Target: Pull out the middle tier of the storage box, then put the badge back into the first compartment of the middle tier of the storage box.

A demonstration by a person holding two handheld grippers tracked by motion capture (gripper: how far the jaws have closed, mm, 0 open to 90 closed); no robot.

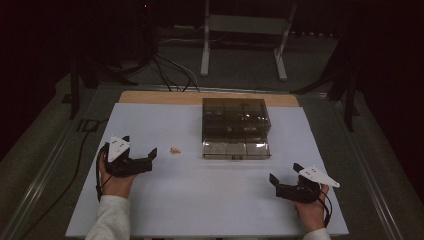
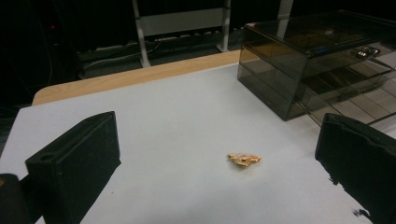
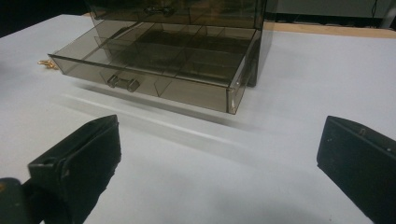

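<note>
No readable text, no labels, no brand marks, no numbers, no signs on anything

A dim lab or recording studio, we think.
We see black surroundings, cables (image 1: 170, 70) trailing across the floor, a white metal stand (image 1: 245, 35), and a white-covered worktop (image 1: 200, 200).
</note>
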